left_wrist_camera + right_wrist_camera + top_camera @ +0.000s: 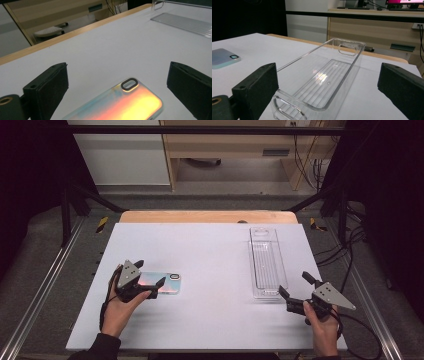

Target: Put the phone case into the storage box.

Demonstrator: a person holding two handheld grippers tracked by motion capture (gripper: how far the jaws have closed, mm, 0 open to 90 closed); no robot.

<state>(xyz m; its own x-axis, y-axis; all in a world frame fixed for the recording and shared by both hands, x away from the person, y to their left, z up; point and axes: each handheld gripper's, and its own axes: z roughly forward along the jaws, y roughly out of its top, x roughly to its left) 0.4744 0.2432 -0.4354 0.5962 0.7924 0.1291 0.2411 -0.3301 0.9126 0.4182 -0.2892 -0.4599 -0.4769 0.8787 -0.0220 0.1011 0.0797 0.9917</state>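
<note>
From above, your left gripper (149,274) sits low over the phone case (167,283) on the white table (210,265), jaws wide either side of its near end. Your right gripper (296,285) rests at the near end of the clear tray (266,262), jaws spread.

Along your left gripper, the case (125,102) lies flat between the open jaws, untouched.

Along your right gripper, the tray (322,82) stands between wide jaws; wooden furniture lines the room behind.
</note>
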